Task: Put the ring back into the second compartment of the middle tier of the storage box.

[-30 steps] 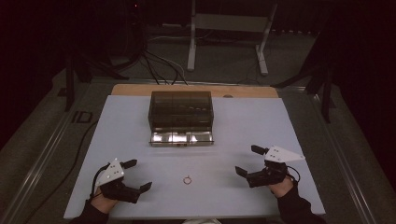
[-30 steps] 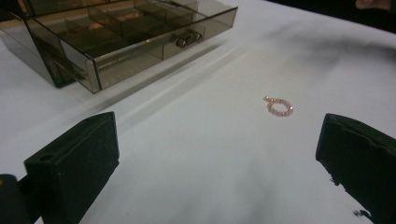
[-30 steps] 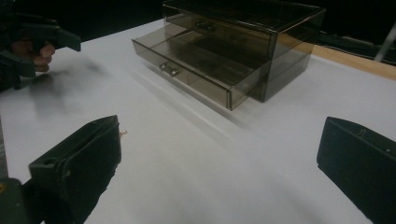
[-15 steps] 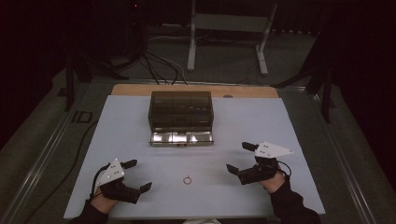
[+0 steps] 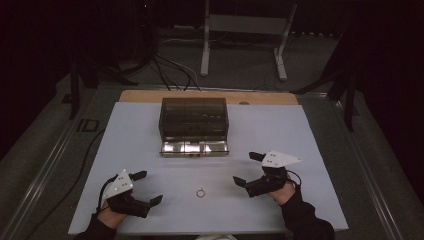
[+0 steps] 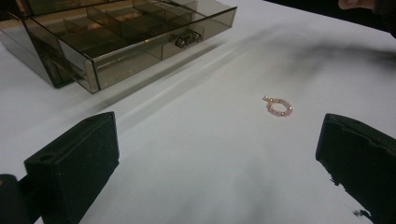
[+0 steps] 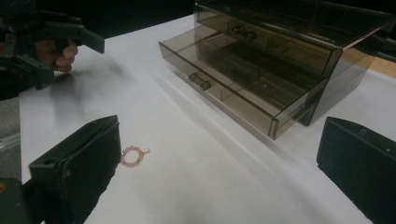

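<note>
A small pink and gold bead ring point(image 5: 200, 192) lies on the white table top near its front edge, between my two hands. It shows close up as a bead ring point(image 6: 278, 106) in the left gripper view and as a bead ring point(image 7: 133, 155) just beyond the left jaw in the right gripper view. My left gripper point(image 5: 148, 188) is open, left of the ring, with nothing between its jaws. My right gripper point(image 5: 248, 169) is open too, right of the ring and angled toward it. A smoky clear drawer box point(image 5: 193, 118) stands at mid-table with its bottom drawer point(image 5: 194, 147) pulled out.
The drawer point(image 6: 140, 51) is split into several small compartments and has a metal handle point(image 7: 200, 81). The white table top point(image 5: 310, 135) ends on a wooden strip point(image 5: 150, 95) at the back. Cables and a stand's legs lie on the dark floor beyond.
My right gripper has moved left and a little forward, toward the bead ring. The left gripper, the ring and the box have stayed where they were.
</note>
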A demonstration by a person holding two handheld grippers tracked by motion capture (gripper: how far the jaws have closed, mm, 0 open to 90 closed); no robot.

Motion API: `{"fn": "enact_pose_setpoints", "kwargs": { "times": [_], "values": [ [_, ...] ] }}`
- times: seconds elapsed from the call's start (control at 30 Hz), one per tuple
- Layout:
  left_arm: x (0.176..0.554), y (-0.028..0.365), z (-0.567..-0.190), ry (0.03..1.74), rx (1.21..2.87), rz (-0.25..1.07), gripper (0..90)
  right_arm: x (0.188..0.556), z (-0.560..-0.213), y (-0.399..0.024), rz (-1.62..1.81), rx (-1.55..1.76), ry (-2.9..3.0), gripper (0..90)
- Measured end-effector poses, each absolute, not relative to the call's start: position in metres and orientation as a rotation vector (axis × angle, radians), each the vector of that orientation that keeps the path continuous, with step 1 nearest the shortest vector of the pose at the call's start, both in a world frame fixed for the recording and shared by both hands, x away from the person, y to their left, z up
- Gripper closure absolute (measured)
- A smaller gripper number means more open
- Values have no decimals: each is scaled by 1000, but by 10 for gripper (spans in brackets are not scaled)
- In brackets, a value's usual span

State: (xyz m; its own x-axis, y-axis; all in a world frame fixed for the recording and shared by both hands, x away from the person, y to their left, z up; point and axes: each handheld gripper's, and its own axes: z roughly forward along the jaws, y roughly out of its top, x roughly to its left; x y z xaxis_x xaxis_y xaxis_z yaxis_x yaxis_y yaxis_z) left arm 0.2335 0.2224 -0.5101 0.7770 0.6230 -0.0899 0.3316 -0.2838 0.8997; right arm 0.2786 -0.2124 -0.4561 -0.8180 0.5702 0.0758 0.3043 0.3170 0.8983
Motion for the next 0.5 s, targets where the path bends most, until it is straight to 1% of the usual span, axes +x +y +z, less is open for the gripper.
{"fn": "enact_pose_setpoints", "kwargs": {
  "times": [0.5],
  "values": [
    [234, 222, -510, 726, 1900, 339, 8, 282, -461, -193, 1518, 765, 2388, 0]
  ]
}}
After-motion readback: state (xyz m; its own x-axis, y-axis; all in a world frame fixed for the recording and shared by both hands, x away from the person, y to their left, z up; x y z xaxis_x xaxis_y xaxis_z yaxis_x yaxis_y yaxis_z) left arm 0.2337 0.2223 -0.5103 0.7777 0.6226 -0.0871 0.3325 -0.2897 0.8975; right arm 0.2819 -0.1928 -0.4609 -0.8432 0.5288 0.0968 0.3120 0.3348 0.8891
